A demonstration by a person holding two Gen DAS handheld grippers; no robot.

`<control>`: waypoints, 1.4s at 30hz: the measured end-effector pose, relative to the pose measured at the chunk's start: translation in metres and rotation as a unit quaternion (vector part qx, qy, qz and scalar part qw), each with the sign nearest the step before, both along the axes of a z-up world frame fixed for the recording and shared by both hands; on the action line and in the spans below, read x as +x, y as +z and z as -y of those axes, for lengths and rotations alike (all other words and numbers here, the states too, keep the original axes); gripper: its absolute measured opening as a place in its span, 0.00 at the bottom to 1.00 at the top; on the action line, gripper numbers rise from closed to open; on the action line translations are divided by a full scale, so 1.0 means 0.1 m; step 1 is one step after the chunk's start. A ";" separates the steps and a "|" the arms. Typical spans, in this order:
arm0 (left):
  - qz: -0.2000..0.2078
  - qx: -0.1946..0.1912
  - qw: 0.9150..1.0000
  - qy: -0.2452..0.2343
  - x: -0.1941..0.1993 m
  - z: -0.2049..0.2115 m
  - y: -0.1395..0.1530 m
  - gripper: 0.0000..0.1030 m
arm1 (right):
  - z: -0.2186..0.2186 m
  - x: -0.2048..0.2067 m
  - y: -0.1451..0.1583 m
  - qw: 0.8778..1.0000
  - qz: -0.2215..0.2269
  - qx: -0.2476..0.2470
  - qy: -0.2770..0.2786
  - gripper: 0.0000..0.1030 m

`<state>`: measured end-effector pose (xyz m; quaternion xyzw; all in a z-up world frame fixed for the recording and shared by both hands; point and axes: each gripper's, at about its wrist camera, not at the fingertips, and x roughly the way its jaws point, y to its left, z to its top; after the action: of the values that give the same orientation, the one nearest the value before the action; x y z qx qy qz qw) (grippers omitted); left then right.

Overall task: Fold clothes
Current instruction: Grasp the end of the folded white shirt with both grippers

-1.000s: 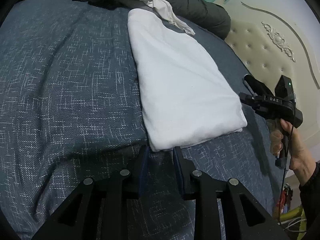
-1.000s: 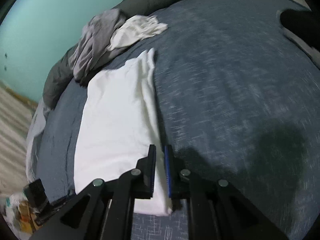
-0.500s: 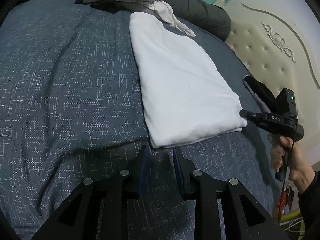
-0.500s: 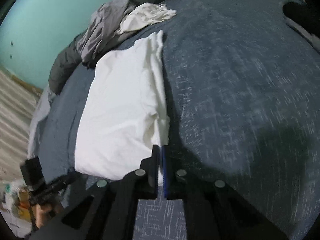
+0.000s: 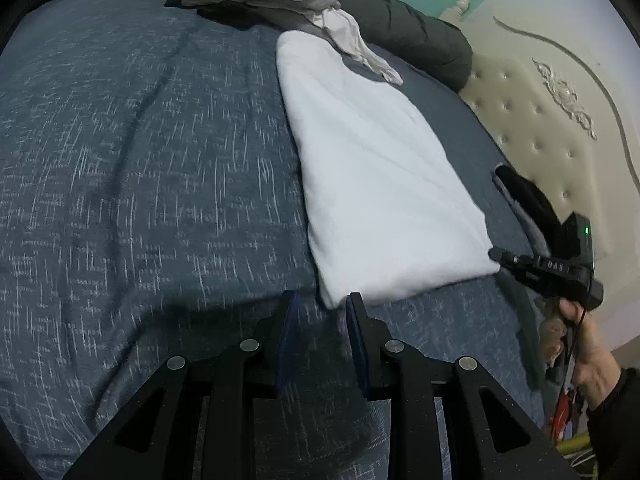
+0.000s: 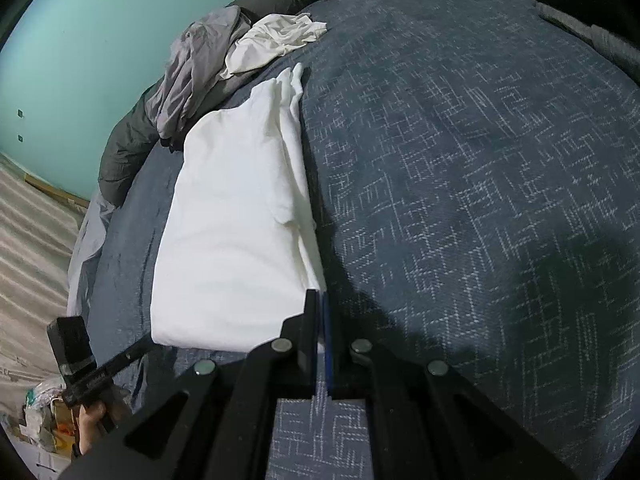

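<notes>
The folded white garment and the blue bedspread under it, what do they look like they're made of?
Folded white garment: soft matte knit, probably cotton, judging by its limp folds and rounded edges. Blue bedspread: woven, heavier fabric with white crosshatch flecks, matte; the fibre cannot be told.

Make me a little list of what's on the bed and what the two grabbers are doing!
bed cover: dark blue bedspread with white flecks
main item: white folded garment, lying flat
pile at far end: grey clothes and a crumpled white cloth
left gripper: jaws apart, at the garment's near corner, not gripping
right gripper: jaws shut on the garment's other near corner
headboard: cream, tufted
</notes>
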<state>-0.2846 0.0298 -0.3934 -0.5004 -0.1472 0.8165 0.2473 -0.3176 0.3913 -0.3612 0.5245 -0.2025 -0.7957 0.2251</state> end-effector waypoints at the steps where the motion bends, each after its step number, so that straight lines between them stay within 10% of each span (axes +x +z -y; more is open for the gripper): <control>1: -0.001 0.003 1.000 0.000 -0.03 -0.01 0.02 0.30 | 0.01 0.01 0.01 1.000 -0.002 0.001 0.001 0.02; 11: 0.039 0.025 0.999 0.007 -0.27 -0.12 -0.03 0.41 | -0.04 0.01 0.17 1.000 -0.010 0.002 -0.011 0.03; 12: 0.044 0.027 0.999 0.006 -0.29 -0.14 -0.06 0.41 | -0.03 0.00 0.19 1.000 -0.012 0.001 -0.011 0.08; 15: 0.056 0.029 0.998 0.005 -0.34 -0.19 -0.11 0.46 | 0.03 -0.05 0.21 1.000 -0.013 0.002 -0.008 0.62; 16: 0.058 0.031 0.998 0.006 -0.35 -0.20 -0.12 0.47 | 0.07 -0.07 0.19 1.000 -0.006 -0.001 -0.004 0.64; 30: 0.081 0.066 0.994 0.032 -0.36 -0.25 -0.21 0.52 | 0.24 -0.10 -0.13 0.999 0.029 -0.017 0.021 0.63; 42: 0.081 0.065 0.994 0.028 -0.34 -0.48 -0.22 0.52 | 0.35 -0.08 -0.18 0.998 0.026 0.001 0.049 0.27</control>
<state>-0.3190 0.0782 -0.4151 -0.5437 -0.2335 0.7686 0.2432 -0.3255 0.3562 -0.3788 0.5543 -0.1814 -0.7702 0.2580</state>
